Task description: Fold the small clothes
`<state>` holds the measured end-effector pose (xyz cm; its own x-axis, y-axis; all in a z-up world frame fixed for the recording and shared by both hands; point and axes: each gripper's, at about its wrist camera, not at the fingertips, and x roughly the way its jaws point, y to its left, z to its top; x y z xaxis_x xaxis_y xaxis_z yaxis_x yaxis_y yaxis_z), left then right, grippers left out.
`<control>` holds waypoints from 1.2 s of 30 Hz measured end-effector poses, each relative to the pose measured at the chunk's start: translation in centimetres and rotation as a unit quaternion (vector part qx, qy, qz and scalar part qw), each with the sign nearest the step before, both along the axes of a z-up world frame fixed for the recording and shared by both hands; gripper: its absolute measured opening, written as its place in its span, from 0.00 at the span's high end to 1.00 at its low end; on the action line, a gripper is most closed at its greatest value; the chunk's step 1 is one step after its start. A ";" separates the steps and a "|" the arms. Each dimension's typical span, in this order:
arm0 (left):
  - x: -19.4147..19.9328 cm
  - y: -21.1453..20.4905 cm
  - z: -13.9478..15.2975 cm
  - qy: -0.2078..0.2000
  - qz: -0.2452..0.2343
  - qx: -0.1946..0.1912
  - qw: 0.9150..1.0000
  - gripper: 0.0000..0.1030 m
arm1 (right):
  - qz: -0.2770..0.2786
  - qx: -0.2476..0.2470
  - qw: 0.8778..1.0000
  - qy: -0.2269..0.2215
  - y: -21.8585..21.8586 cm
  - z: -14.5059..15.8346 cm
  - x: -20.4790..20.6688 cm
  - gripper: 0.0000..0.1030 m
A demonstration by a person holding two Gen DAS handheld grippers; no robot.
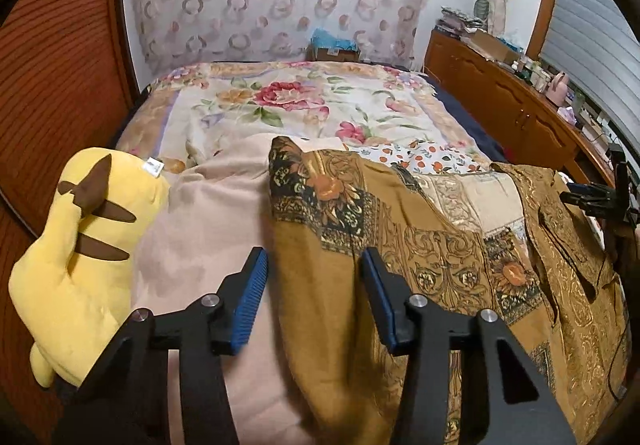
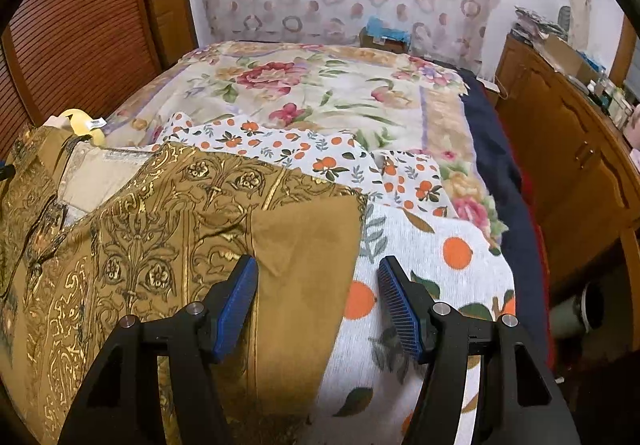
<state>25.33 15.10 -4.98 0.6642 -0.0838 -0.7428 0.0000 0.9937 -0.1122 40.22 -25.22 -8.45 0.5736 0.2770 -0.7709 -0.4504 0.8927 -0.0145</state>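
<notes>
While the bed fills both views under its floral quilt, your work lies at the near end: the mustard patterned garment, spread crosswise over an orange-print cloth and, on the left, a pale pink blanket. Its long axis runs side to side between your hands, so each tool sits at one end of it. A yellow plush toy lies just beside the blanket on the far left, apart from the garment.

Your left tool stands with its jaws part-way apart — the garment's left edge passes between them, yet the blue pads do not look pressed onto the cloth, so I judge it not gripping. No earlier view lets me say more.

Your right tool is likewise spread, straddling the garment's plain right-hand edge, where a corner lies just ahead. The pads stand clear of the fabric, with nothing held.

Both hands are about equally near their own edges. The coming move likely turns on this: cloth lies directly ahead of and beneath each tool, so pinch both side edges — then carry them along the short axis to fold.
</notes>
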 end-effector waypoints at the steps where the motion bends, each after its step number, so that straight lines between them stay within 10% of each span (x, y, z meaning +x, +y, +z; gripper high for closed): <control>1: 0.1 0.0 0.0 -0.001 0.000 0.001 1.000 0.51 | 0.000 -0.002 1.000 0.000 0.1 -0.1 0.0 0.37; 8: 0.4 -1.0 0.7 -0.007 -0.022 0.009 1.000 0.91 | 0.008 -0.001 1.000 0.004 0.6 0.1 -0.1 0.55; 10: 0.1 -1.5 1.2 -0.011 -0.021 0.019 1.000 0.95 | 0.010 -0.003 1.000 0.007 0.7 0.2 -0.1 0.81; 13: -0.9 -2.3 2.1 -0.031 -0.039 0.010 0.999 0.96 | 0.020 -0.010 1.000 0.016 1.2 0.5 -0.4 0.95; 25: -11.1 -6.2 7.1 -0.119 -0.096 -0.019 0.988 0.96 | 0.025 0.059 0.991 -0.119 -1.0 7.1 -11.0 0.96; 36: -23.6 -4.6 6.3 -0.149 -0.067 -0.025 0.986 0.96 | 0.032 0.098 0.986 -0.129 -8.4 5.9 -27.9 0.97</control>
<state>1.75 10.50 1.31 0.8325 -0.2175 -0.5095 0.1715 0.9757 -0.1362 12.33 -33.59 -2.56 0.7204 0.4479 -0.5296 -0.5091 0.8600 0.0348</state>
